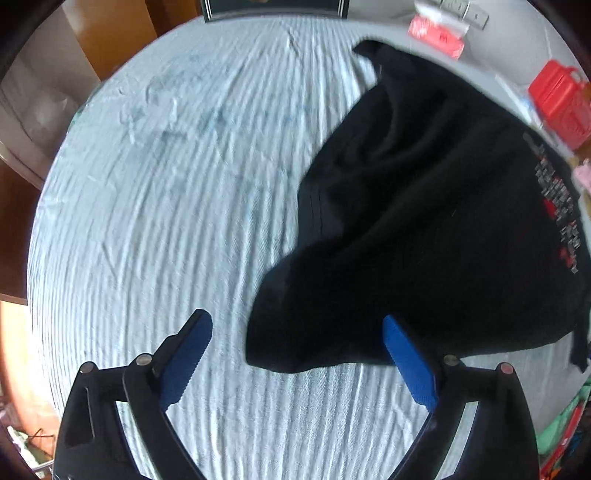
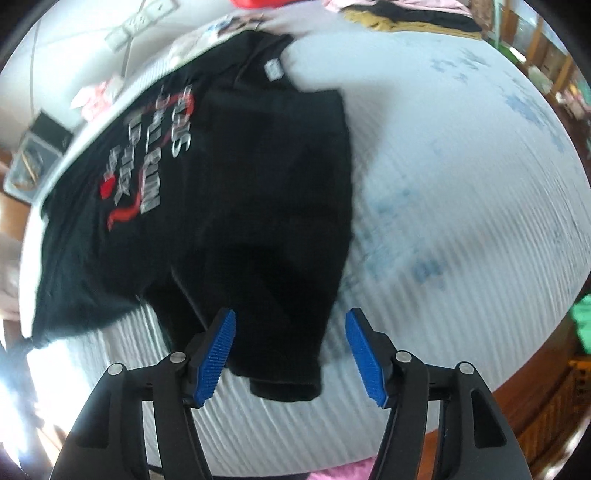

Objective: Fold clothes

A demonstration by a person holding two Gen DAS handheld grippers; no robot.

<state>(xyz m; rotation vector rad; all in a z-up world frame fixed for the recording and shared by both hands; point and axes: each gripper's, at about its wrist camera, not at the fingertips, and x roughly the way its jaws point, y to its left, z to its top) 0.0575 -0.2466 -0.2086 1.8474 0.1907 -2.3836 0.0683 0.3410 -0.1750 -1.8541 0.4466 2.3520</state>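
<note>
A black T-shirt (image 1: 424, 221) with grey and red lettering lies partly folded on a pale blue striped sheet (image 1: 166, 203). In the left wrist view my left gripper (image 1: 295, 328) is open above the sheet, and the shirt's near corner reaches in between its blue pads (image 1: 410, 362). In the right wrist view the same black T-shirt (image 2: 240, 203) shows its print at the upper left. My right gripper (image 2: 290, 332) is open over the shirt's near folded end, which lies between the fingers without being clamped.
A red box (image 1: 561, 99) and a red-and-white packet (image 1: 436, 33) sit beyond the sheet's far right edge. A stack of folded clothes (image 2: 417, 16) lies at the far end in the right wrist view. Wooden furniture (image 1: 110, 33) borders the sheet. Something green (image 2: 583, 325) is at the right.
</note>
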